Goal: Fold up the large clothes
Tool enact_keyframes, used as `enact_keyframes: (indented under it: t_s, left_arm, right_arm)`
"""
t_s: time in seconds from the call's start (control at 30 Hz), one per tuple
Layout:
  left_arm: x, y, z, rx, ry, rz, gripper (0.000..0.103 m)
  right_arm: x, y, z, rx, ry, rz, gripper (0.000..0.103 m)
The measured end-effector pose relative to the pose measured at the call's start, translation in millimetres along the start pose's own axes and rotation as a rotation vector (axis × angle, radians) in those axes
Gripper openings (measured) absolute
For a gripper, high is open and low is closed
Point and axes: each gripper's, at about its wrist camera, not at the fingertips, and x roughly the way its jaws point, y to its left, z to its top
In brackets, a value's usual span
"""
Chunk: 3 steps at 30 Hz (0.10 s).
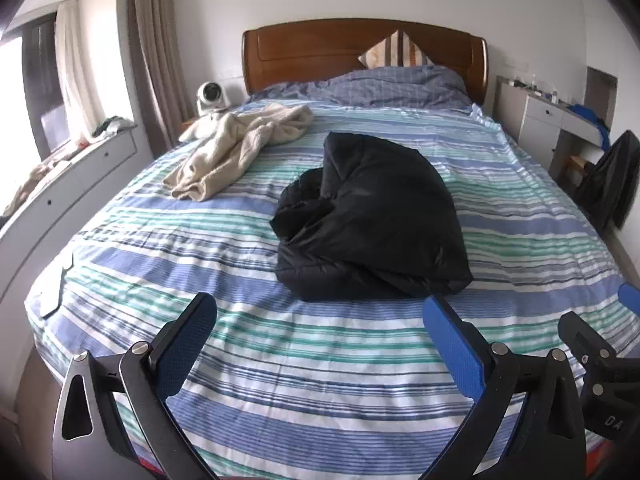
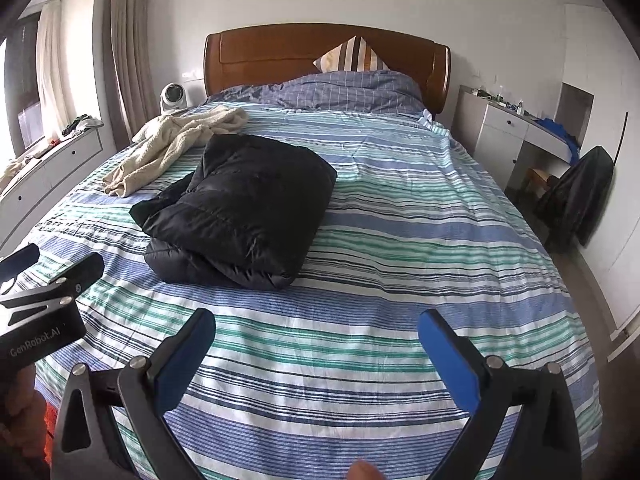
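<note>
A black padded jacket [image 1: 372, 216] lies folded in a thick bundle in the middle of the striped bed [image 1: 280, 360]; it also shows in the right wrist view [image 2: 240, 208]. A cream knitted garment [image 1: 240, 144] lies crumpled at the far left of the bed, also in the right wrist view [image 2: 176, 144]. My left gripper [image 1: 320, 308] is open and empty, held above the bed's near end, just short of the jacket. My right gripper [image 2: 316, 324] is open and empty, to the right of the left one and nearer than the jacket.
A wooden headboard [image 1: 360, 48] with a striped pillow [image 1: 396, 50] and a folded blue quilt [image 1: 380, 84] is at the far end. A white fan [image 1: 210, 98] stands at the left. White drawers [image 1: 540, 120] and a dark garment on a chair [image 1: 612, 180] are at the right.
</note>
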Motion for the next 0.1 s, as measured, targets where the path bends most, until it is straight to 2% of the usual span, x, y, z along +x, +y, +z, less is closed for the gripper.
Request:
enact_keyframes:
  t_s: [0.1]
  left_arm:
    - [-4.0,-2.9,0.1,0.019,-0.02,-0.001,0.102]
  right_arm:
    - [-0.5,-0.1,-0.2,0.001,-0.001,-0.001,0.103]
